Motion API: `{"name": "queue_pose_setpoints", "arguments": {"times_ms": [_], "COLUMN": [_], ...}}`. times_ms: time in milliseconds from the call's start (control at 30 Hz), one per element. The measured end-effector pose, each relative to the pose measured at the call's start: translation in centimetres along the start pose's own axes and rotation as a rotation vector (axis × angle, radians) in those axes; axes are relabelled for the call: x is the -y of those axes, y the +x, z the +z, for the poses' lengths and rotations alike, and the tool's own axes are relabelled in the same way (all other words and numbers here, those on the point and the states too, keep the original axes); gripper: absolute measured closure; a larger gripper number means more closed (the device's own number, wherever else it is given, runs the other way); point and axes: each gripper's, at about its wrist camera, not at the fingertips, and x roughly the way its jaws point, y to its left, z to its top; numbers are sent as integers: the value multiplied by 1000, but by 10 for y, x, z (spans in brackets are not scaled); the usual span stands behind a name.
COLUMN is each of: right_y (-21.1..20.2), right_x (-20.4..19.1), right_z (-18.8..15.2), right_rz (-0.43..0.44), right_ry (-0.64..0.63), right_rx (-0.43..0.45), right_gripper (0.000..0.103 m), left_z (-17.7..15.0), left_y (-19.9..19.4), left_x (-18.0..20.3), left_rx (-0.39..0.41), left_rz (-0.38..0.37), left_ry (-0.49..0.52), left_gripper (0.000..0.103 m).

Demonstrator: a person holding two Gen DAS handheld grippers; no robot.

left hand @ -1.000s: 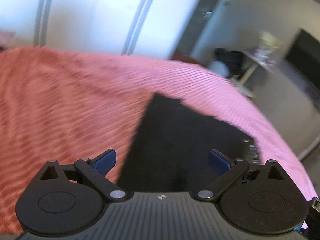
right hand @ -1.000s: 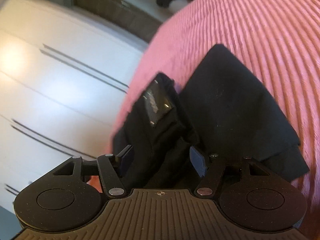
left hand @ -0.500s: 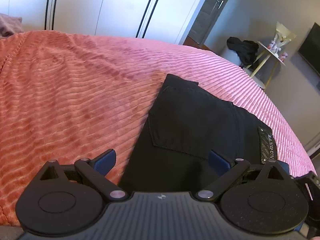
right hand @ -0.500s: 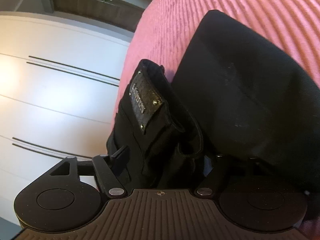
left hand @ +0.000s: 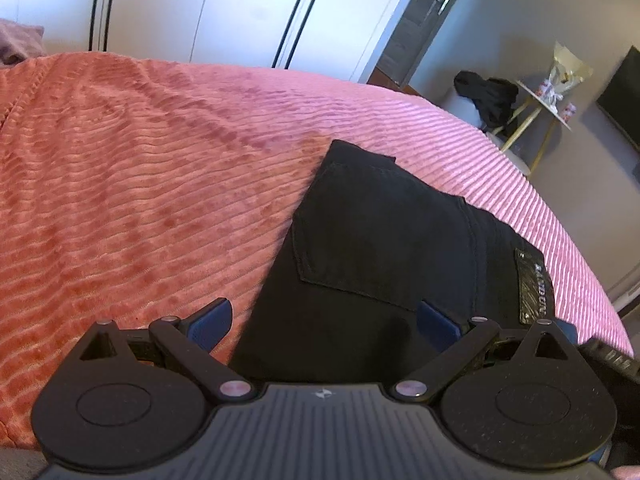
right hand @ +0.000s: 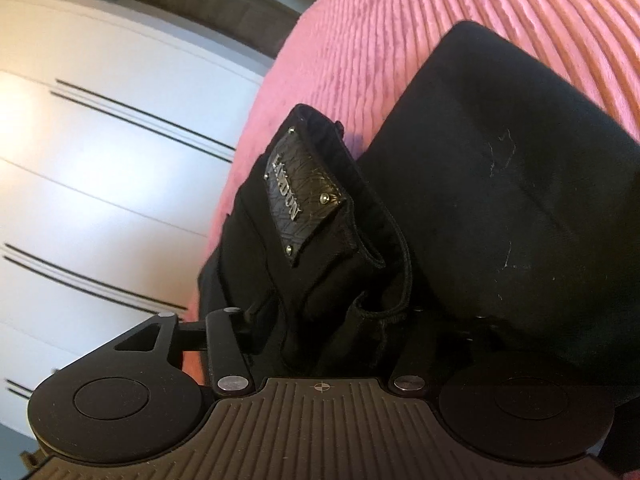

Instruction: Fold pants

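Black pants [left hand: 384, 240] lie folded on the pink ribbed bedspread [left hand: 140, 168], back pocket up, with a leather brand patch [left hand: 534, 288] on the waistband at the right. My left gripper [left hand: 324, 320] is open and empty, its blue fingertips [left hand: 210, 318] wide apart over the near edge of the pants. In the right wrist view my right gripper [right hand: 320, 316] is shut on the waistband [right hand: 320, 216], which bunches up between the jaws with the patch [right hand: 302, 196] showing. The folded legs [right hand: 500, 208] lie to the right.
White wardrobe doors [left hand: 200, 8] stand behind the bed. A dark door [left hand: 424, 20], a small gold-legged side table [left hand: 548, 100] with dark clothes [left hand: 488, 96] beside it, and a TV [left hand: 624, 96] are at the right, past the bed's edge.
My right gripper has closed on the waistband and lifted it. My left gripper has steadied over the pants and stays open.
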Motion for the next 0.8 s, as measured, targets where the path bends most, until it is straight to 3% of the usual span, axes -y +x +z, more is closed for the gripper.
{"name": "queue_pose_setpoints", "arguments": {"times_ms": [167, 333, 600, 800], "right_y": [-27, -59, -114, -111], "right_x": [-52, -83, -69, -14], "right_z": [-12, -16, -11, -10], "right_rz": [-75, -66, -77, -187], "right_ry": [-288, -387, -337, -238], "right_rx": [105, 210, 348, 297], "right_gripper": [72, 74, 74, 74], "left_z": [1, 2, 5, 4], "left_y": [-10, -18, -12, -6], "left_x": [-14, -20, -18, -10], "left_rx": [84, 138, 133, 118], "left_rz": [15, 10, 21, 43], "left_ry": [-100, -141, -125, -65], "left_gripper": [4, 4, 4, 4]}}
